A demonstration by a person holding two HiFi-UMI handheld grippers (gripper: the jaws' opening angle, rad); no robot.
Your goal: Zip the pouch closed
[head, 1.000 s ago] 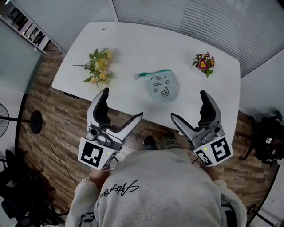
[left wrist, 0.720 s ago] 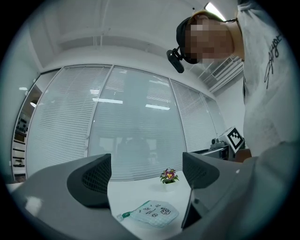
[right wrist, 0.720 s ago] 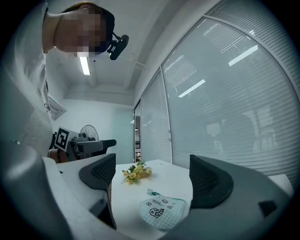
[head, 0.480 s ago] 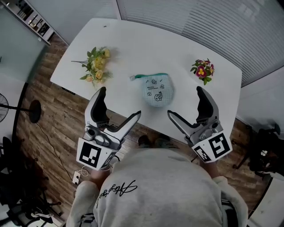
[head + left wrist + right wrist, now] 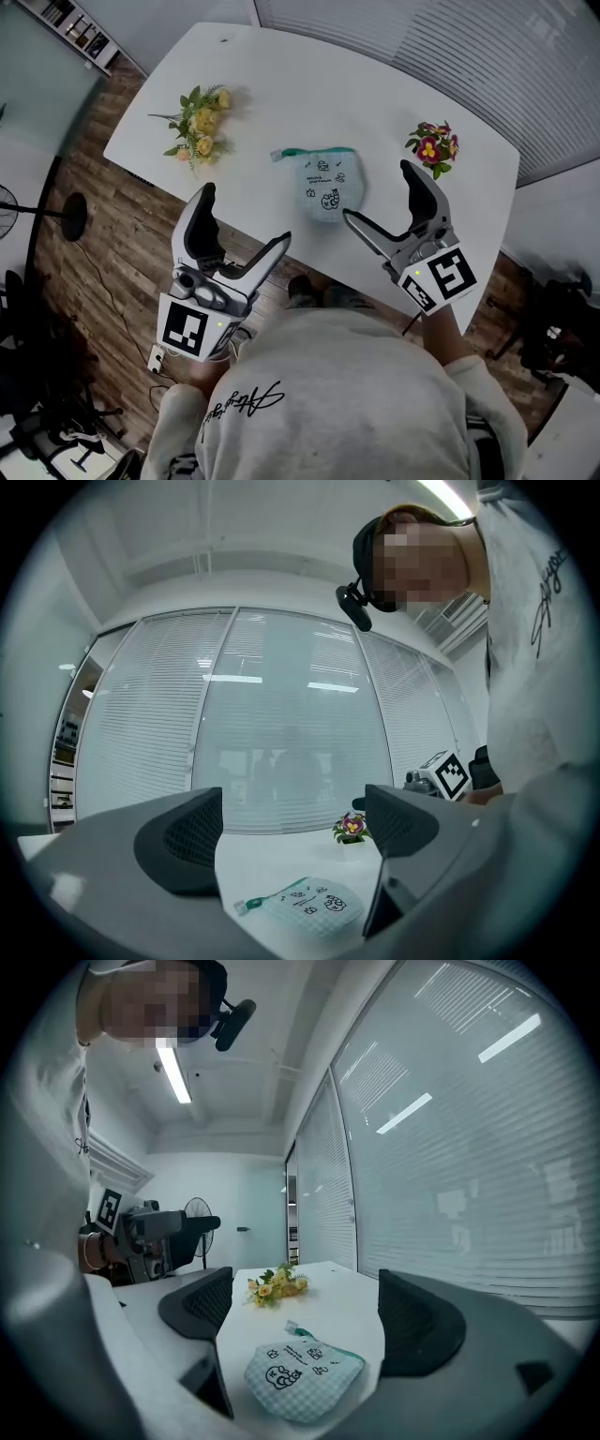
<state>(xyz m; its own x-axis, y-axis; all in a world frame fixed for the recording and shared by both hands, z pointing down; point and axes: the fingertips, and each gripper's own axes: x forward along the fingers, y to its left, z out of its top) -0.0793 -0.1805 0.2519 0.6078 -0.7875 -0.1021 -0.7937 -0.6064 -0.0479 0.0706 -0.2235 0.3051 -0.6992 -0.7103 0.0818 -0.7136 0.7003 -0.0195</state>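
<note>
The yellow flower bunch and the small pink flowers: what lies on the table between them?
Between the yellow flower bunch and the small pink flowers lies only the pouch, with bare white table on either side; the head view shows it.

- The pouch [image 5: 326,187] before you is soft, matt cloth with a fine checked weave.
- Your table [image 5: 281,84] has a smooth white top with a faint sheen.
- Your left tool [image 5: 244,217] and right tool [image 5: 378,192] look like matt grey plastic; their pads [image 5: 183,841] are dark and dimpled.
- The floor [image 5: 112,234] below you is wood-grain planking.
- Your top [image 5: 328,394] is matt grey cloth.
</note>
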